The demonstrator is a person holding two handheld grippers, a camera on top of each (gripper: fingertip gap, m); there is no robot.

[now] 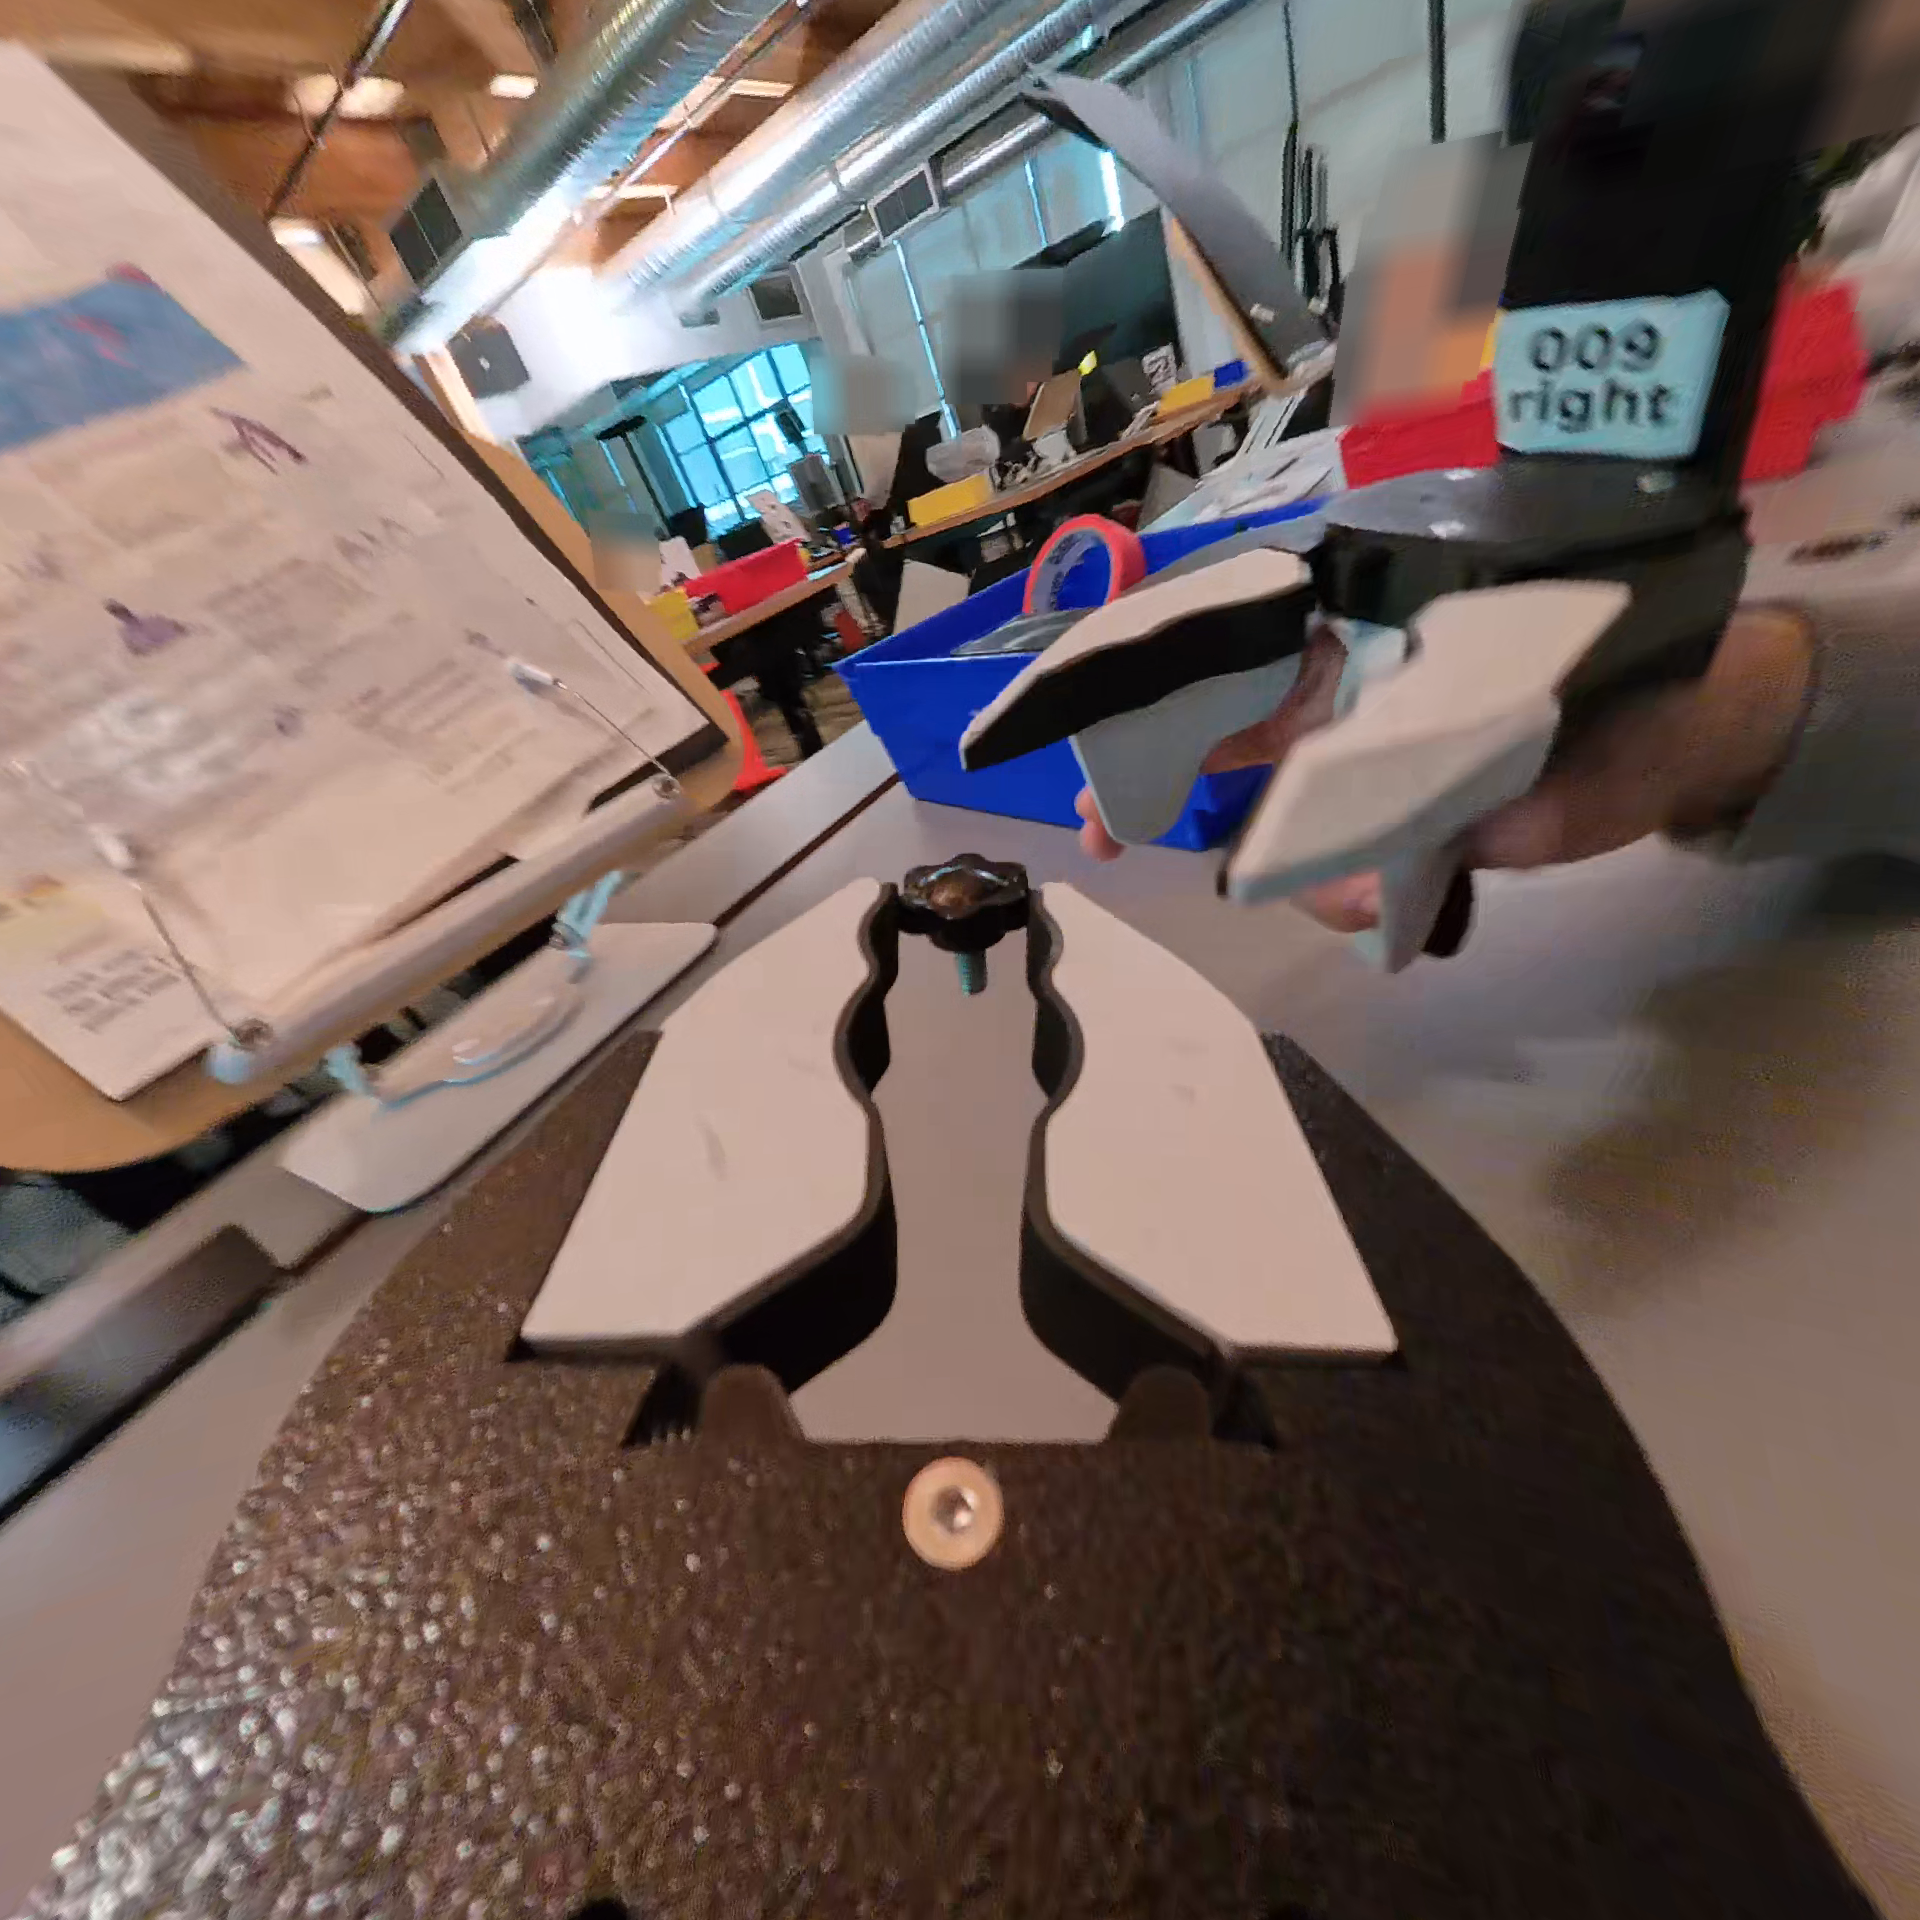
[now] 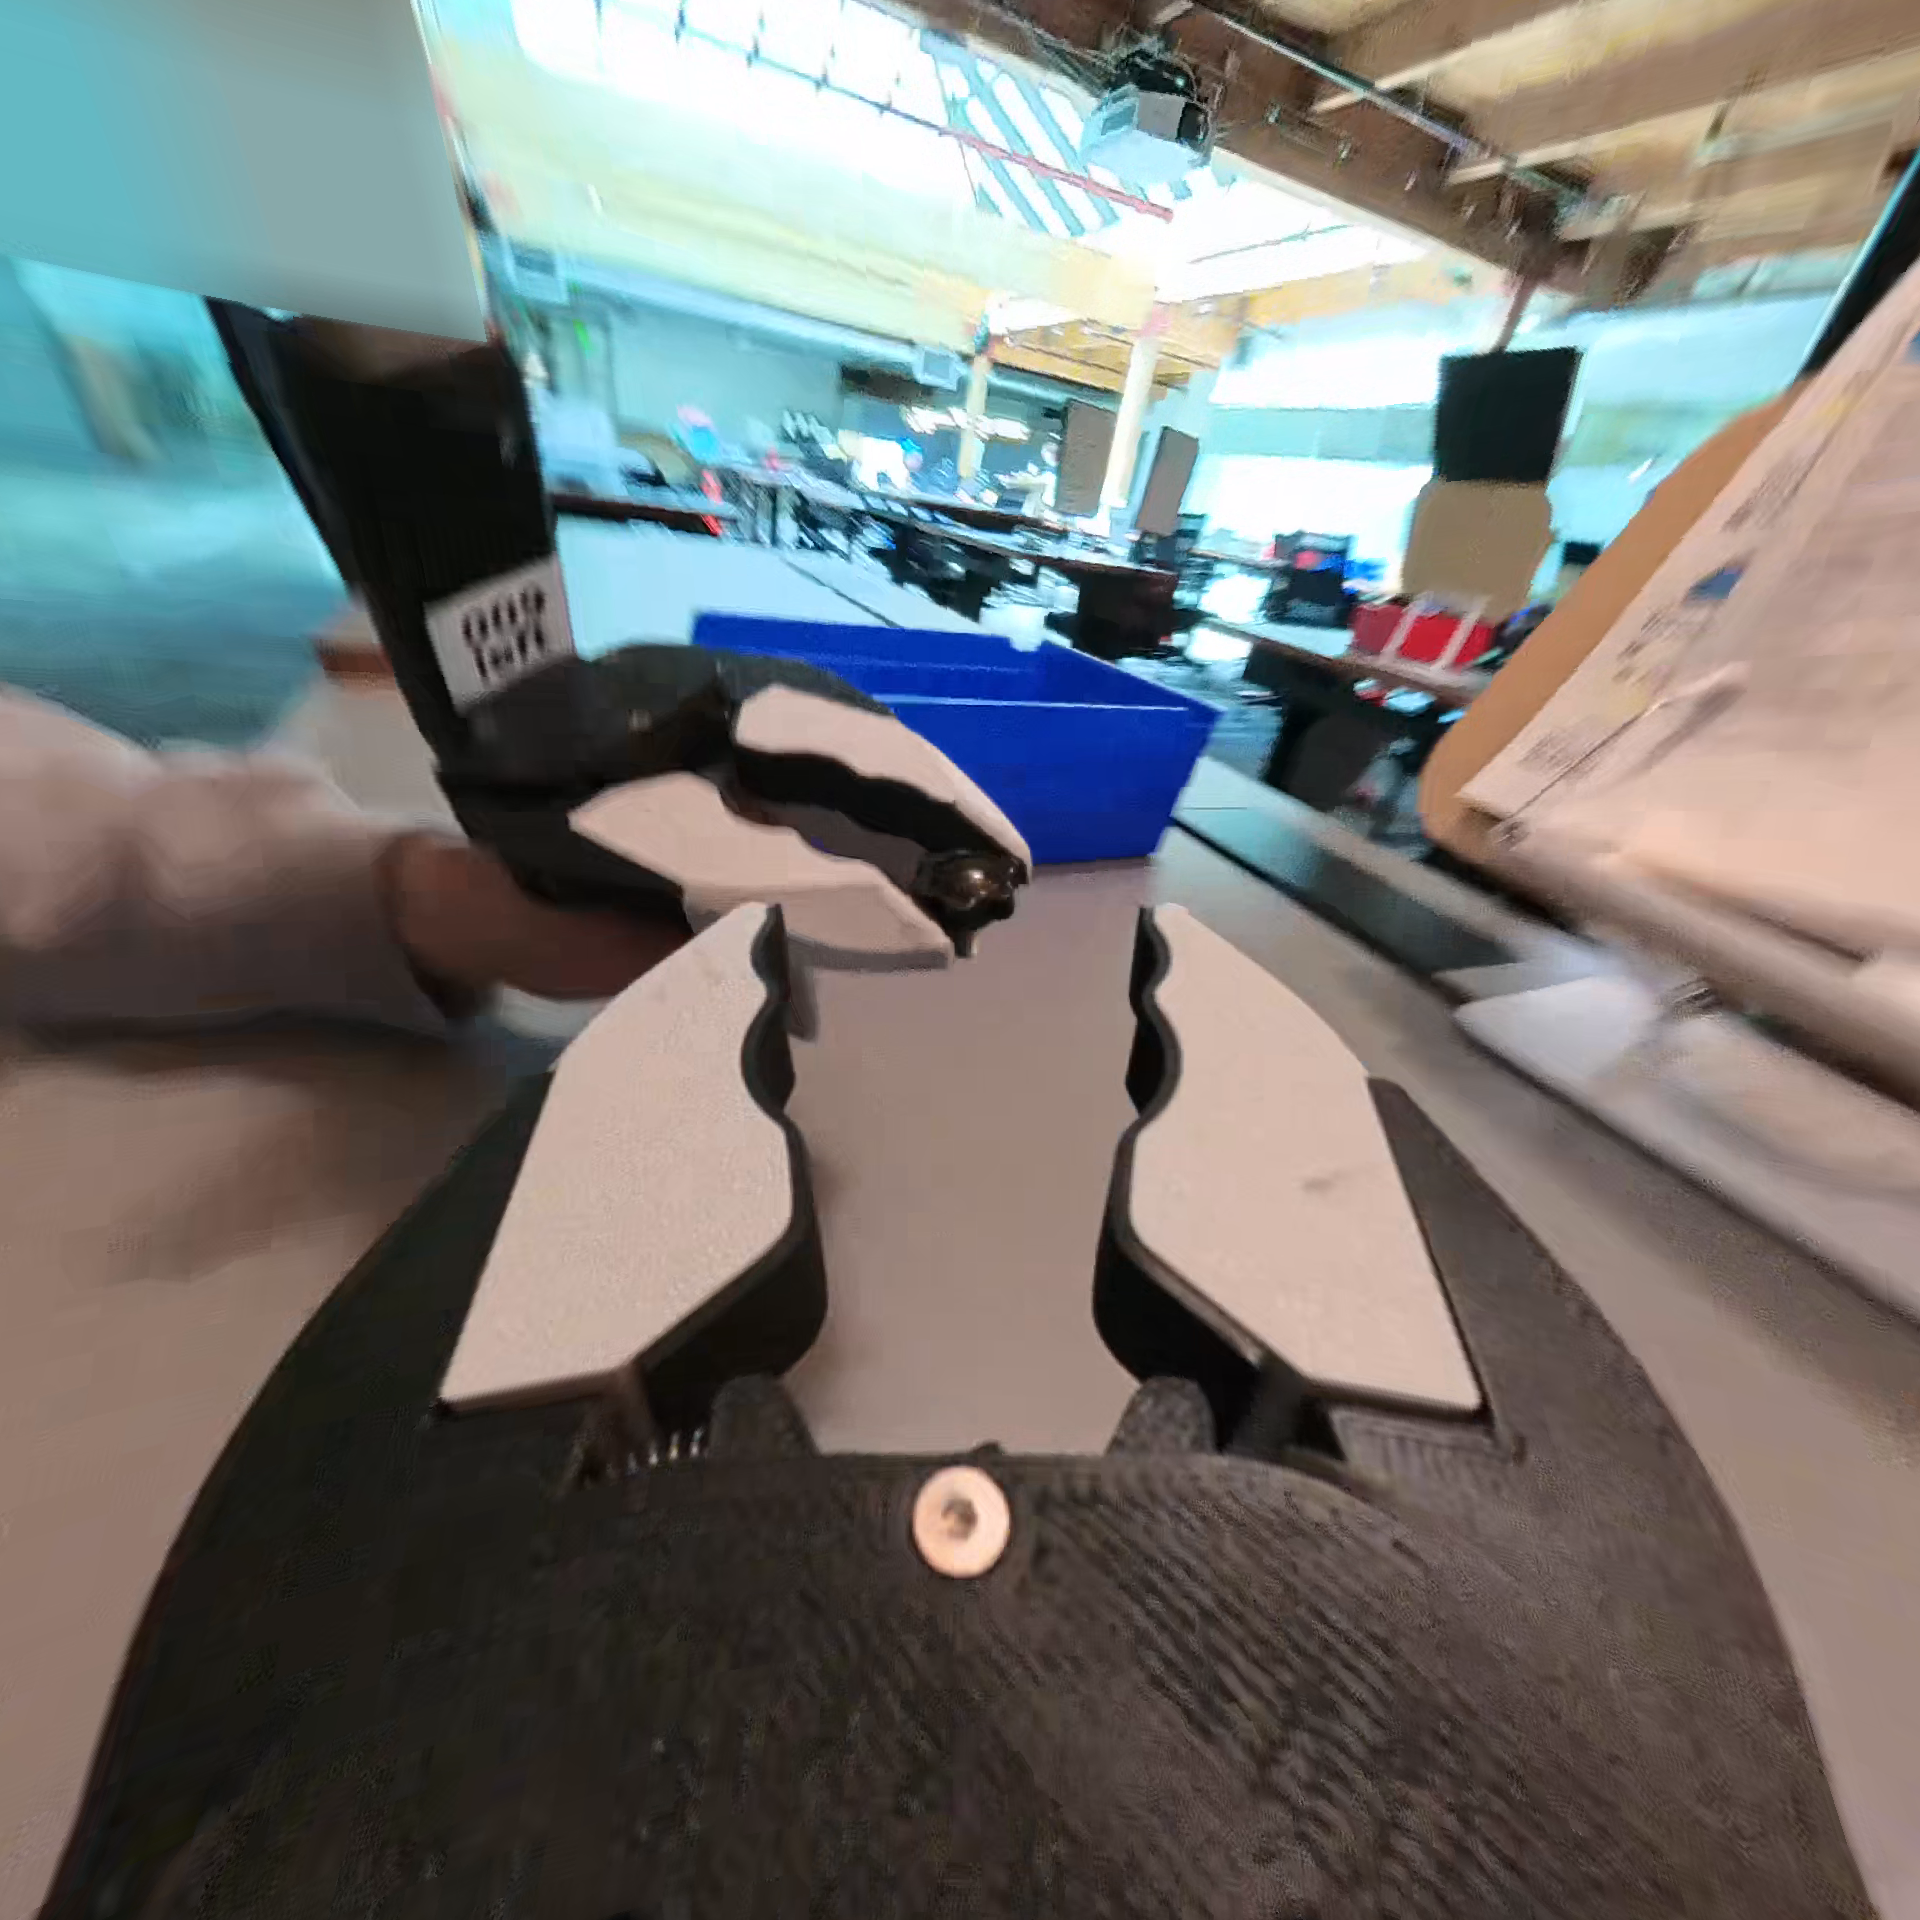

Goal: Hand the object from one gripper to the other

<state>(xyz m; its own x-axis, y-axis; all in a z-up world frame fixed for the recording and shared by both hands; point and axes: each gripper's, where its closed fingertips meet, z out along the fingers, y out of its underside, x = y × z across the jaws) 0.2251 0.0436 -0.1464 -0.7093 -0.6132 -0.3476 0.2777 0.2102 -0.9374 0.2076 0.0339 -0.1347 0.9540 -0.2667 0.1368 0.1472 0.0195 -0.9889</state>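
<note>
Knob: a small black star-shaped knob (image 1: 962, 891) with a short threaded stud sat pinched between the very tips of the left gripper (image 1: 962, 914), stud pointing back toward the gripper's palm.
Left gripper: jaws closed down to the knob's width, gripping it at the fingertips only; the rest of the jaw gap was empty.
Right gripper: seen in its own view, the right gripper (image 2: 956, 925) stood spread wide with nothing between its fingers (image 2: 1247, 1122); the knob (image 2: 971, 878) lay just ahead of its tips and a little left of centre.
Gap: the two grippers were near but apart, no contact yet between the right fingers and the knob.
Step in hand, as judged: approach for the handover, not yet a grasp.
How to do it well: bring the right fingers around the knob's free edges or the stud, square to the left tips so the pads do not collide; close firmly before the left lets go.
Risk: small hard part, tip hold only, likely to pop out if nudged.
Beyond: a blue bin (image 2: 1039, 727) on the grey table (image 2: 966, 1143) further ahead; a paper stand (image 1: 312, 623) left of the left gripper.
</note>
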